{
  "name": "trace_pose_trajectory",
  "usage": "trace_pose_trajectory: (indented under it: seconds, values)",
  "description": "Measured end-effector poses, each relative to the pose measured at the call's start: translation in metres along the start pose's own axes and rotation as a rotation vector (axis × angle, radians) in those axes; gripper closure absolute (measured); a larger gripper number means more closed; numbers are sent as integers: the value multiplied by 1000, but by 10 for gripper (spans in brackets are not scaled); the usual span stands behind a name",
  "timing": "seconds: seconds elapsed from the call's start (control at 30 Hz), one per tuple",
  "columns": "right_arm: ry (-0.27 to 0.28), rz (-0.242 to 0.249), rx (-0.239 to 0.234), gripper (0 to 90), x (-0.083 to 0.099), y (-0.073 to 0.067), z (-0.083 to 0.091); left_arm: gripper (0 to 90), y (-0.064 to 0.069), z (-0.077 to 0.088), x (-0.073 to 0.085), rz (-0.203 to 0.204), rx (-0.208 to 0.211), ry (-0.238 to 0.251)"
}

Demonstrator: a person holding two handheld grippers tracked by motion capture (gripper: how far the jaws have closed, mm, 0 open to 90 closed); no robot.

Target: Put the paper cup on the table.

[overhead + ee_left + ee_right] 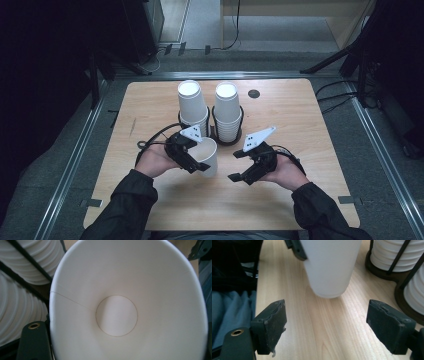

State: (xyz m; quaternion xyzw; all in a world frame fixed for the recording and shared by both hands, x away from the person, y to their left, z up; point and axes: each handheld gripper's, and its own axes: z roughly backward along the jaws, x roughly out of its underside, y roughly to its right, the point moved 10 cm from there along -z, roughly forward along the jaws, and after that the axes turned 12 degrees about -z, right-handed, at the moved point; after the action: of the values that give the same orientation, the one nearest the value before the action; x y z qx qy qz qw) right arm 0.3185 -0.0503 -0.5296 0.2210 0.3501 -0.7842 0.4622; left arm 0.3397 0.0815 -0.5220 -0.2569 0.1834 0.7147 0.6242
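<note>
While I sit at my pale wooden table (pixel 300 195), my left hand (pixel 156 161) holds my left gripper (pixel 196 161) near the middle of it. Its jaws are pinched on the rim of a single white paper cup (pixel 208 159). From above, the cup stands upright with its open mouth facing up. Looking along the left gripper, I can see right down inside the cup (pixel 125 302) to its round bottom, with one black jaw at the lower left by the rim. I can't tell from above if the cup touches the table, but from my right gripper's view its bottom (pixel 329 272) sits just on or just over the wood.

Behind the cup, farther from me, are two tall stacks of white paper cups. The left stack (pixel 192 107) and the right stack (pixel 227 112) each sit upside down in a black wire holder (pixel 239 131). The single cup is just in front of the left stack.

To the right, my right hand (pixel 287 172) holds my right gripper (pixel 239 166). Its two black jaws are wide apart with nothing between them but bare wood. They point toward the single cup, which is near them but not touching.

A small dark round hole (pixel 254 93) is in the table near the far edge.
</note>
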Motion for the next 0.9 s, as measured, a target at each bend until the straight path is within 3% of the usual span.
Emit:
trace_pose_trajectory:
  seconds: [0.17, 0.4, 0.6, 0.9]
  values:
    - [16, -7, 18, 169, -2, 4, 4, 205, -3, 4, 7, 21, -8, 0]
    - [48, -10, 78, 169, -3, 15, 11, 202, -5, 8, 17, 38, -21, -15]
    - [83, -78, 133, 169, -5, 30, 16, 198, -8, 13, 26, 68, -35, -22]
    - [95, -97, 181, 175, -3, 45, 27, 196, -11, 23, 40, 106, -70, -30]
